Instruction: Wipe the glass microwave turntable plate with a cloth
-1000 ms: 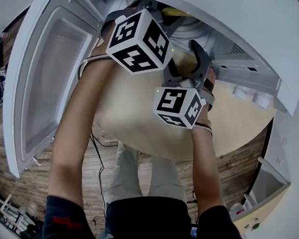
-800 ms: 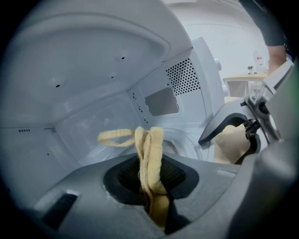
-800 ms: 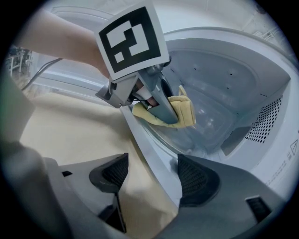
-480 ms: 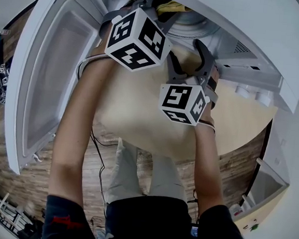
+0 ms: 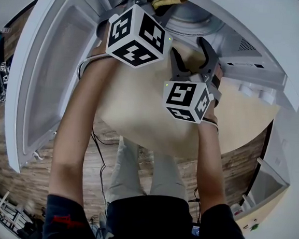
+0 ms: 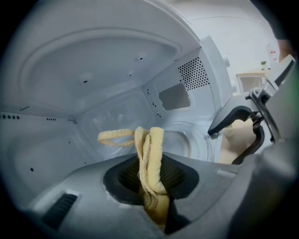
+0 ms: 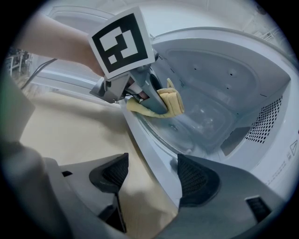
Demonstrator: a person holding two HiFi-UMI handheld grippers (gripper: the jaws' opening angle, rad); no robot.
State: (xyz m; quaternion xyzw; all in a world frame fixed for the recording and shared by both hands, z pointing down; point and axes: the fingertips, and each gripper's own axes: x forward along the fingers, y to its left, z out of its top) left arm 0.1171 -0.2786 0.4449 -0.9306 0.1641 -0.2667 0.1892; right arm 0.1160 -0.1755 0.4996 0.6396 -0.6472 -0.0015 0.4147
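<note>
A folded yellow cloth (image 6: 150,151) is pinched in my left gripper (image 6: 152,177), which is shut on it inside the white microwave cavity. The cloth hangs just over the clear glass turntable plate (image 6: 183,142) on the cavity floor. The right gripper view shows the same cloth (image 7: 164,103) resting at the near rim of the glass plate (image 7: 180,133). My right gripper (image 7: 152,179) is open, with its jaws on either side of the microwave's front lip and nothing gripped. In the head view, the right gripper (image 5: 192,55) sits just outside the opening.
The microwave door (image 5: 49,76) is swung wide open on the left. The microwave stands on a beige round table (image 5: 139,118). A vent grille (image 6: 194,73) is on the cavity's right wall. Wooden floor lies beneath, and white cabinets (image 5: 276,190) stand to the right.
Both grippers have moved a little deeper toward the microwave opening. The cloth shows more clearly inside the cavity, and the right gripper stays open.
</note>
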